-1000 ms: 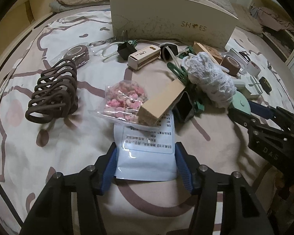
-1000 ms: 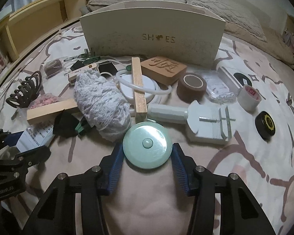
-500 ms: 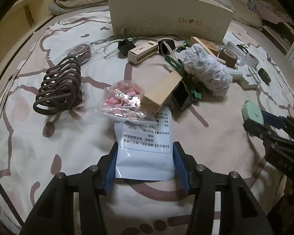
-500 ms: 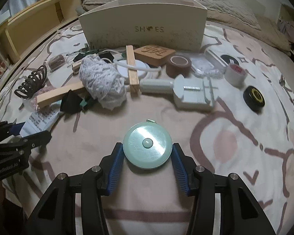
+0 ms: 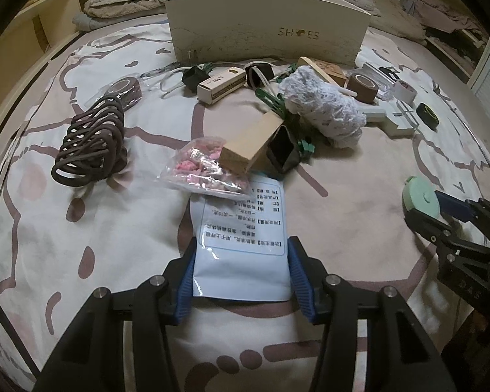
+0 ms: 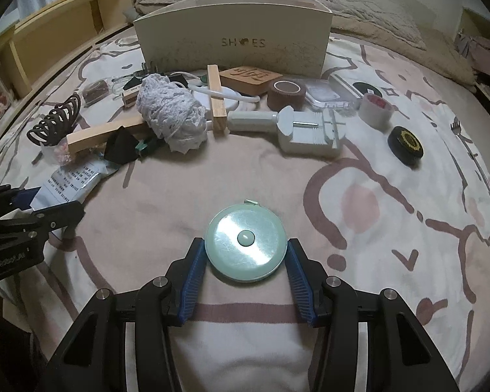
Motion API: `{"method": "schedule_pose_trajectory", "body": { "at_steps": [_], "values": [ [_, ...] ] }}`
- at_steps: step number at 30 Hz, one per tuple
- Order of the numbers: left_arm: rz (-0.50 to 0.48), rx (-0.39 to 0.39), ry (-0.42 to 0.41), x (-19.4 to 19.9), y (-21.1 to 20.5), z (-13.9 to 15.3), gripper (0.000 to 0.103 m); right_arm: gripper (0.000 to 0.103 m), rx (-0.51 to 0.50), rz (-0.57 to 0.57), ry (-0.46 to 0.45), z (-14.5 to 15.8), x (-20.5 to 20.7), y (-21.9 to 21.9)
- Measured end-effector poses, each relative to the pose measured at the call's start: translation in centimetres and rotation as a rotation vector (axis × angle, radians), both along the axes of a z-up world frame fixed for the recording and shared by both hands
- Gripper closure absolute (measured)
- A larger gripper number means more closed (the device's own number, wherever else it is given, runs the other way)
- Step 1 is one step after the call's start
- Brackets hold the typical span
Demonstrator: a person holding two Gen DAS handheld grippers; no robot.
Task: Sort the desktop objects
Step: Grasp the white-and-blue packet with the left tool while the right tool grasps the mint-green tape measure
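Note:
My right gripper point(image 6: 245, 266) is shut on a round mint-green tape measure point(image 6: 245, 243) and holds it above the bedspread. It also shows at the right of the left wrist view point(image 5: 423, 201). My left gripper point(image 5: 241, 266) is shut on the near end of a pale blue printed pouch point(image 5: 241, 245), whose far end lies under a bag of pink bits point(image 5: 202, 166) and a wooden block point(image 5: 251, 142). The pouch also shows in the right wrist view point(image 6: 72, 181). A white open box marked SHOES point(image 5: 268, 29) stands at the back.
A pile lies before the box point(image 6: 232, 42): brown hair claw point(image 5: 91, 140), white yarn bundle point(image 5: 323, 107), brown tape roll point(image 6: 285, 93), grey tool point(image 6: 310, 129), wooden tile point(image 6: 250, 76), white tape point(image 6: 374, 109), black disc point(image 6: 405, 145). A wooden shelf point(image 6: 65, 32) runs along the left.
My right gripper has lifted the tape measure and drawn it back from the pile. My left gripper has pulled back slightly with the pouch held.

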State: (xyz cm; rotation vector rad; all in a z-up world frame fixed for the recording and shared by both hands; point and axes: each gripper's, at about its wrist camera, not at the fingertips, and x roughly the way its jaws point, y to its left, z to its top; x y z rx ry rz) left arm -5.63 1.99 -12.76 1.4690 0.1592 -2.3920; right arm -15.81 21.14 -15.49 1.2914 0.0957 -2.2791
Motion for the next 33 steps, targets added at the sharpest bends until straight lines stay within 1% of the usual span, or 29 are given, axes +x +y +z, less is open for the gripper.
{"method": "schedule_pose_trajectory", "body": {
  "at_steps": [2, 3, 4, 5, 12, 14, 16, 20, 24, 26, 30, 33],
  "values": [
    [0.005, 0.004, -0.001, 0.0, 0.0, -0.1, 0.05, 0.053, 0.006, 0.005, 0.002, 0.0, 0.2, 0.1],
    [0.011, 0.02, 0.003, 0.0, -0.2, -0.1, 0.048, 0.053, 0.008, 0.008, 0.004, 0.0, 0.3, 0.1],
    [0.018, 0.03, 0.007, 0.0, -0.3, 0.0, 0.042, 0.053, 0.012, 0.012, 0.007, 0.0, 0.4, 0.0],
    [0.023, 0.042, 0.011, -0.1, -0.4, 0.0, 0.039, 0.053, 0.013, 0.013, 0.007, 0.0, 0.4, 0.0],
    [0.033, 0.076, 0.032, -0.7, -1.2, 0.1, 0.034, 0.052, -0.008, 0.004, -0.006, -0.2, 0.3, 0.3],
    [0.034, 0.069, 0.032, -1.0, -1.4, 0.0, 0.031, 0.053, -0.014, 0.003, -0.006, -0.3, 0.4, 0.3],
    [0.03, 0.057, 0.025, -1.4, -1.4, -0.2, 0.03, 0.052, -0.029, 0.0, -0.009, -0.3, 0.3, 0.4],
    [0.009, 0.004, -0.003, -1.8, -0.7, -0.8, 0.03, 0.052, -0.063, -0.007, -0.019, -0.4, 0.3, 0.8],
    [0.003, -0.012, -0.018, -1.8, -0.6, -0.9, 0.032, 0.052, -0.066, -0.002, -0.017, -0.4, 0.3, 0.8],
    [-0.004, -0.024, -0.022, -1.7, -0.4, -0.9, 0.038, 0.052, -0.068, -0.003, -0.014, -0.4, 0.4, 0.8],
    [-0.014, -0.045, -0.02, -1.5, 0.0, -0.8, 0.041, 0.052, -0.071, -0.006, -0.006, -0.5, 0.5, 0.8],
    [-0.01, -0.047, -0.023, -1.4, 0.0, -0.7, 0.048, 0.052, -0.065, -0.006, -0.01, -0.5, 0.5, 0.8]
  ]
}}
